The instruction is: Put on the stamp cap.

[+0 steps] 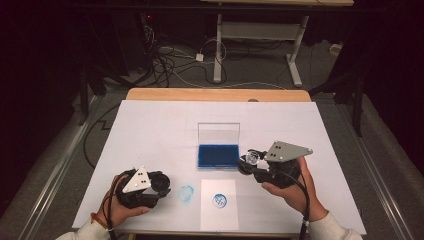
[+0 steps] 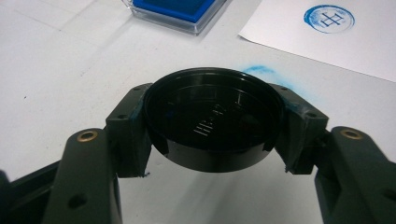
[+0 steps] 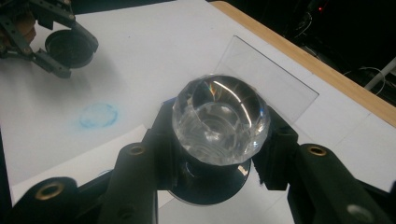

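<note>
My left gripper is shut on a round black cap, held hollow side up just over the table at the front left. My right gripper is shut on a stamp with a clear faceted knob and a black base. It hovers beside the right edge of the blue ink pad, whose clear lid stands open. A white paper at the front centre bears a round blue print.
A pale blue ink smudge marks the white table cover between the left gripper and the paper. The wooden table edge runs along the back. Cables and a desk frame lie on the floor beyond.
</note>
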`<action>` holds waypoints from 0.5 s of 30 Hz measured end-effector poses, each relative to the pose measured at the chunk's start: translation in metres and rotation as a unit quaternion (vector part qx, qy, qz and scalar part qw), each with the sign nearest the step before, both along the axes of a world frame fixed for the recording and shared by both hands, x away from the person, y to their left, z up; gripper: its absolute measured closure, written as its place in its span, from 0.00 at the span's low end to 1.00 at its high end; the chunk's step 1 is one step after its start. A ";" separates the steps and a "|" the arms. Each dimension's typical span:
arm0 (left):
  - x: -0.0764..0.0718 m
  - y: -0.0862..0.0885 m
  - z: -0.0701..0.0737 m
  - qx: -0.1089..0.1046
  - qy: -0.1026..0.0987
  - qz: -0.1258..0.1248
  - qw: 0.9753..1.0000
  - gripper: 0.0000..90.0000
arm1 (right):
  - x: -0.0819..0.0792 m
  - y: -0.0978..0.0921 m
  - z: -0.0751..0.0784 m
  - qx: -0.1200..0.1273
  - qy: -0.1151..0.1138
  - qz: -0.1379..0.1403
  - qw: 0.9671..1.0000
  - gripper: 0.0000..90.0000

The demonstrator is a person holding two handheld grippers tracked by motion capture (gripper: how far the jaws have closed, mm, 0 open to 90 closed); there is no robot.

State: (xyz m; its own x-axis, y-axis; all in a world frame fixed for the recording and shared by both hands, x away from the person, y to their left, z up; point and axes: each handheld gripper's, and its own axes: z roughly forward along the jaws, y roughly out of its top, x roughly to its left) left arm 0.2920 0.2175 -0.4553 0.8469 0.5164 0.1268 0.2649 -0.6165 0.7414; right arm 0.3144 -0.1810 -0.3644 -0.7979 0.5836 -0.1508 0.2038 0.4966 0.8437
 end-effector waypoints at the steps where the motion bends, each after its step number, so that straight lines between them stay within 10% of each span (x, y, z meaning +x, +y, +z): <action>1: 0.000 -0.001 0.000 0.000 -0.001 -0.002 1.000 0.40 | -0.001 -0.001 0.001 0.002 0.000 -0.002 1.000 0.64; 15: 0.008 -0.041 0.009 -0.022 0.004 -0.040 0.999 0.41 | -0.007 0.007 0.015 0.035 -0.009 0.018 0.999 0.64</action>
State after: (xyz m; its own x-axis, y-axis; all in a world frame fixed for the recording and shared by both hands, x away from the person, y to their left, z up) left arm 0.3001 0.1765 -0.4468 0.8863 0.4525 0.0986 0.2222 -0.6022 0.7668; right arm 0.3075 -0.1744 -0.3493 -0.8157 0.5647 -0.1254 0.1714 0.4429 0.8800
